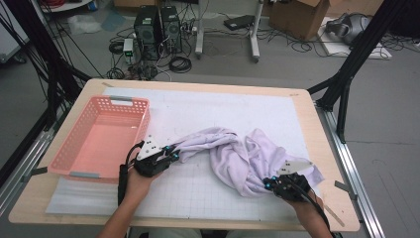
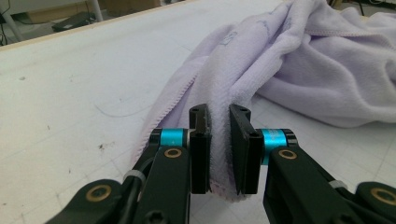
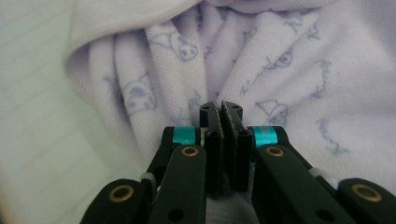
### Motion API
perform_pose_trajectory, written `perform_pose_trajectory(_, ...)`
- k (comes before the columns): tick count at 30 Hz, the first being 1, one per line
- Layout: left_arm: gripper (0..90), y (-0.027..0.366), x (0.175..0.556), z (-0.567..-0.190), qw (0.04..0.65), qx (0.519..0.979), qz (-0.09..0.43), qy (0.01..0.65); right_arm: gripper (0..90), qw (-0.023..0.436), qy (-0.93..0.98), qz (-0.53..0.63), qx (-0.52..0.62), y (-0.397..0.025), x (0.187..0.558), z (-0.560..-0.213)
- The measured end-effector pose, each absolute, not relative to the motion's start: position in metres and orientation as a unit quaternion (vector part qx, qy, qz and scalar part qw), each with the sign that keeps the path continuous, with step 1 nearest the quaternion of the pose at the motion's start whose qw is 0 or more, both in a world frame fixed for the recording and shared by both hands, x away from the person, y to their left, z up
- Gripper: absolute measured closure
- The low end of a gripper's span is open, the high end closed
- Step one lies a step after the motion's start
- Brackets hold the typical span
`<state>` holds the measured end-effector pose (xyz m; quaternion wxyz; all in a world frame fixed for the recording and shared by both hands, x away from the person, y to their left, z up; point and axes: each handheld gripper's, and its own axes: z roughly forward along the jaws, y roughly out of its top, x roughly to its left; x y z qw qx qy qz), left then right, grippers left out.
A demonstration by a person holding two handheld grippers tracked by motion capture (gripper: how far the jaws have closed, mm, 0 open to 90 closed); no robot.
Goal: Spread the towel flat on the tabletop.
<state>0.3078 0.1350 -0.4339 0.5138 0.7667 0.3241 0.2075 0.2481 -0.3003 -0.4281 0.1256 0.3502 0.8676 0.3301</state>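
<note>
In the high view we see a lilac towel (image 1: 237, 153) lying twisted and bunched on the white gridded mat (image 1: 198, 191) that covers the wooden surface (image 1: 327, 144), stretching from the middle of the mat toward its near right. Our left gripper (image 1: 171, 154) meets the towel's left end, just right of the pink basket (image 1: 79, 148) that sits at the left of the mat, and our right gripper (image 1: 270, 183) is at the towel's near right end, where the cloth piles up against it. Our forearms come in from the near edge, well apart from each other. On the floor beyond the far edge stand two black computer towers (image 1: 157, 27) among loose cables. In the left gripper view, the left gripper (image 2: 219, 140) has a thick fold of the towel (image 2: 289, 60) running between its jaws; both pads press the cloth, so the jaws are clamped on it, and the rest of the towel trails off to the far right across the mat. In the right gripper view, the right gripper (image 3: 220, 135) has its jaws drawn nearly together, pinching a thin ridge of the printed towel (image 3: 289, 70), which rises in folds behind them.
</note>
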Motion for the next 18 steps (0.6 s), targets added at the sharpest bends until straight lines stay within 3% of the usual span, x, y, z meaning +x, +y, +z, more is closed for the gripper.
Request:
perform_pose_trajectory(5, 78.4, 0.134, 0.308, -0.435, 0.511, 0.771, 0.205, 0.321, 86.2, 0.107, 0.868, 0.336, 0.351, -0.312, 0.23, -0.425)
perform_pose_trajectory(7, 78.4, 0.133, 0.308, -0.436, 0.508, 0.773, 0.206, 0.319, 77.5, 0.114, 0.864, 0.343, 0.351, -0.314, 0.23, -0.42)
perform_pose_trajectory(8, 78.4, 0.132, 0.308, -0.436, 0.51, 0.773, 0.204, 0.319, 66.0, 0.139, 0.846, 0.364, 0.364, -0.318, 0.236, -0.411)
perform_pose_trajectory(12, 78.4, 0.13, 0.307, -0.437, 0.508, 0.775, 0.203, 0.316, 62.9, 0.176, 0.812, 0.405, 0.381, -0.322, 0.258, -0.396)
perform_pose_trajectory(14, 78.2, 0.13, 0.308, -0.437, 0.508, 0.776, 0.203, 0.315, 61.4, 0.193, 0.795, 0.415, 0.398, -0.317, 0.29, -0.389)
perform_pose_trajectory(18, 78.1, 0.131, 0.307, -0.437, 0.511, 0.773, 0.203, 0.318, 50.7, 0.17, 0.786, 0.438, 0.402, -0.293, 0.326, -0.392)
